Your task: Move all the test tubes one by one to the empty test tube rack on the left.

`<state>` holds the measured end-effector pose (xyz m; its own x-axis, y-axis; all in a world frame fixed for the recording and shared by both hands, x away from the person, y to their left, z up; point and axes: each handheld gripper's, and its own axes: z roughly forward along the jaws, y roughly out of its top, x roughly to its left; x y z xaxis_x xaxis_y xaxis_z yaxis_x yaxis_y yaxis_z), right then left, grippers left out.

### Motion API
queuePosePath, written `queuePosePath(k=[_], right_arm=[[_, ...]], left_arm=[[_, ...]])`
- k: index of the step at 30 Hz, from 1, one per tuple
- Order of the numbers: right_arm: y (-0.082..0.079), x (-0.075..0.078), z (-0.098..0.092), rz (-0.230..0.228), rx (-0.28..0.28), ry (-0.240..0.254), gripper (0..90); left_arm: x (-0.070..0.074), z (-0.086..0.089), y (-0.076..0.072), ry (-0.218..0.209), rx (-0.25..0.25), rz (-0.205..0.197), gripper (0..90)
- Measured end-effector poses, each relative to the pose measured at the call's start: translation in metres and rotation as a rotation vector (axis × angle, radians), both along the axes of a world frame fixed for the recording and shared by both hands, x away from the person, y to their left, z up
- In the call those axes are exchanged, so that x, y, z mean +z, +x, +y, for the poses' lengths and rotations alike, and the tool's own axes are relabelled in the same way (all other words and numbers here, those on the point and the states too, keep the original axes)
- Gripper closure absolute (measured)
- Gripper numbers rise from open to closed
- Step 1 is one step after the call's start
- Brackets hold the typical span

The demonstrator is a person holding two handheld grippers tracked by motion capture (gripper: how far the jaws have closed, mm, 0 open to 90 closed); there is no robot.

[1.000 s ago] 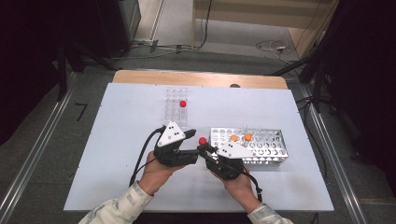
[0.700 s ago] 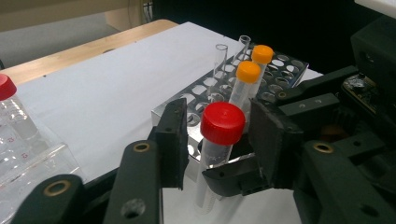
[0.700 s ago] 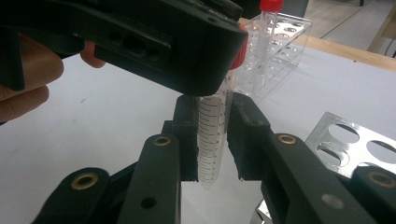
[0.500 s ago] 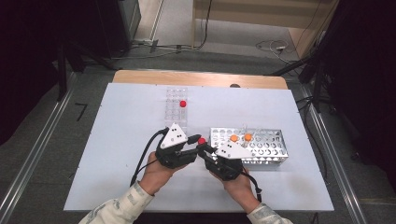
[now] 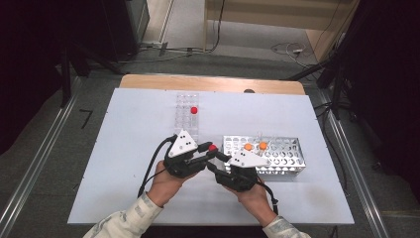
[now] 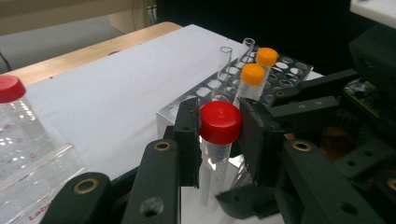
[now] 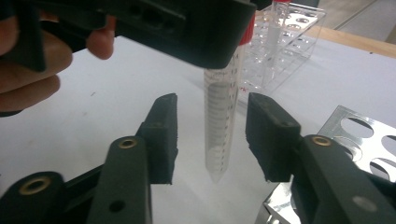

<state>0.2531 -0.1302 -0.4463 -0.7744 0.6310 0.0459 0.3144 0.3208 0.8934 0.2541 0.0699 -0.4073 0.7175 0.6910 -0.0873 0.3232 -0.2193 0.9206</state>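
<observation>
handover nearly done: left tool [image 6: 217,140] pinching red-capped tube [image 6: 219,122] at the cap, right tool [image 7: 212,135] just spread off it; metal rack [image 5: 292,148] at 3 o'clock awaiting.

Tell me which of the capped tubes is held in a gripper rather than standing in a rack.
The red-capped tube clamped at its cap by the left gripper. The other red-capped tube stands in the clear rack; both orange-capped tubes stand in the metal rack.
</observation>
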Motion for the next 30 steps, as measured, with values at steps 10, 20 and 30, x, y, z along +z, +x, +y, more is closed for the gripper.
queuePosePath(k=[10, 20, 30], right_arm=[[-0.011, 0.009, -0.007, 0.000, 0.052, 0.001, 36.3], [-0.023, 0.012, -0.015, -0.006, 0.073, -0.004, 36.2], [-0.023, 0.013, -0.022, -0.005, 0.061, 0.005, 36.4]], left_arm=[[0.011, 0.014, 0.010, -0.032, 0.051, 0.009, 70.3], [0.020, 0.025, 0.028, -0.040, 0.105, 0.015, 70.3], [0.032, 0.028, 0.050, -0.030, 0.153, 0.005, 70.3]])
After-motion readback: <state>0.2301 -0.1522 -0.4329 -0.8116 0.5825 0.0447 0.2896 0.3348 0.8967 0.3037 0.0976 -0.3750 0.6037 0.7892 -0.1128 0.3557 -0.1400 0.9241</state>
